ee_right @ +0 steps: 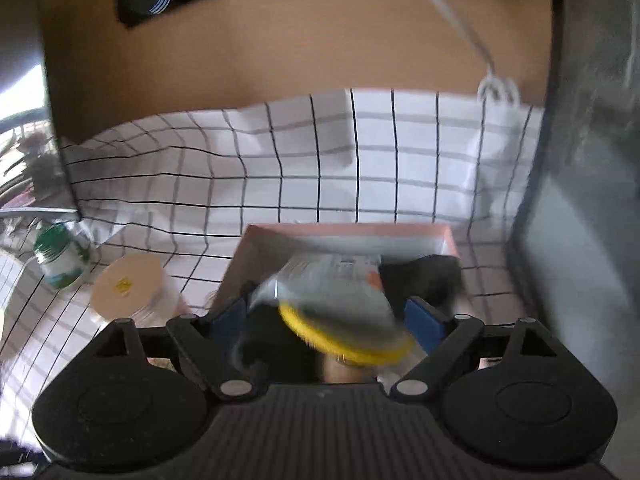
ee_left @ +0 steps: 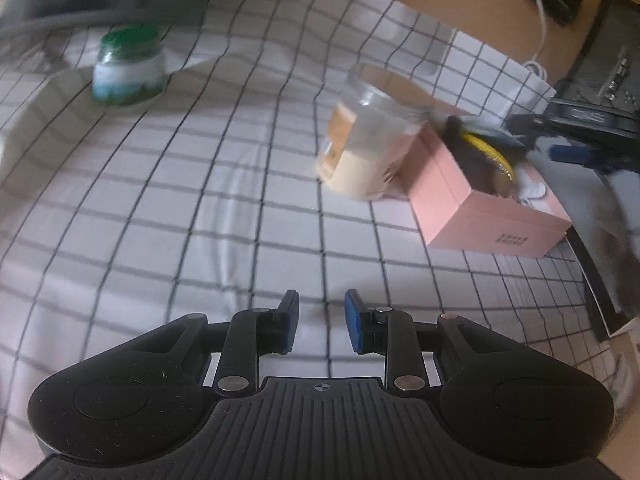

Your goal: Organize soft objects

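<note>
Right now your left hand-held gripper [ee_left: 322, 320] hovers over the checked cloth [ee_left: 160, 220] on the surface, its blue pads set a narrow gap apart with nothing between them. Your right hand-held gripper [ee_right: 326, 318] hangs over the open pink box [ee_right: 344, 232], fingers spread wide around a blurred plastic-wrapped item with a yellow disc [ee_right: 340, 336]; you cannot tell whether the pads actually touch it. Something dark [ee_right: 428, 276] lies inside the box too. Just beside the box's left wall stands a clear jar with a cream lid [ee_right: 126, 284], and well apart to the left sits a green-lidded jar [ee_left: 130, 68].
</note>
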The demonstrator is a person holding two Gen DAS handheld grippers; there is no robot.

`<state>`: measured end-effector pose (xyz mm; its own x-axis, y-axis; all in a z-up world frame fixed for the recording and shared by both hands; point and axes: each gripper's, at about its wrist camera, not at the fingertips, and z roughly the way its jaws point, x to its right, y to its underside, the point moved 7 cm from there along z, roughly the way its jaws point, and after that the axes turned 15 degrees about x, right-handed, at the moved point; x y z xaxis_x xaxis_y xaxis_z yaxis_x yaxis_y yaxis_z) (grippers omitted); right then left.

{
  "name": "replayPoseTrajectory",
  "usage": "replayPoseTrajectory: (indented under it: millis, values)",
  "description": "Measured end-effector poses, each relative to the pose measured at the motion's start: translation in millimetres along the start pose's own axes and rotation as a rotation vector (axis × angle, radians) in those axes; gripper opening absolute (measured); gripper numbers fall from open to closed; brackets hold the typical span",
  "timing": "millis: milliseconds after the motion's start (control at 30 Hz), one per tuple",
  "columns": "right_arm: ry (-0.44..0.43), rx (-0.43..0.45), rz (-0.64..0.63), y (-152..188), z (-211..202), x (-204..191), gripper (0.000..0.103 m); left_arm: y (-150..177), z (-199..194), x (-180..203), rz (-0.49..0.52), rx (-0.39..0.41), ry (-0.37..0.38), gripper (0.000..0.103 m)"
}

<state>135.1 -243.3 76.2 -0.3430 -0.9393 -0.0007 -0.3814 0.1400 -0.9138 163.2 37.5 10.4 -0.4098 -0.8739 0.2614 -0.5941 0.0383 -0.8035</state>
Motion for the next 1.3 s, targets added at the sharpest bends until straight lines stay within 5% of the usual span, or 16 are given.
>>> replayPoseTrajectory:
  millis: [233, 533, 700, 900, 1300]
  values:
    - [-0.118, -0.071, -0.045, 46.3, -60.0, -6.7, 0.092, 16.9, 0.3, 23.5, 0.014, 0.047, -0.070, 0.028]
    - [-0.225, -0.240, -0.115, 130.2, -52.7, -4.9, 0.093, 48.5, -15.9, 65.2, 0.103, 0.170, -0.286, 0.029]
    - [-0.228, -0.185, -0.196, 138.5, -45.1, -4.8, 0.103, 51.6, -14.3, 75.0, 0.078, 0.209, -0.371, 0.029]
    - [-0.255, -0.143, -0.201, 134.0, -32.3, 0.2, 0.103, 62.0, -19.2, 92.5, 0.078, 0.234, -0.442, 0.029]
    - [-0.297, -0.040, -0.203, 137.0, -33.3, -0.3, 0.103, 68.1, -20.7, 103.8, 0.071, 0.259, -0.473, 0.029]
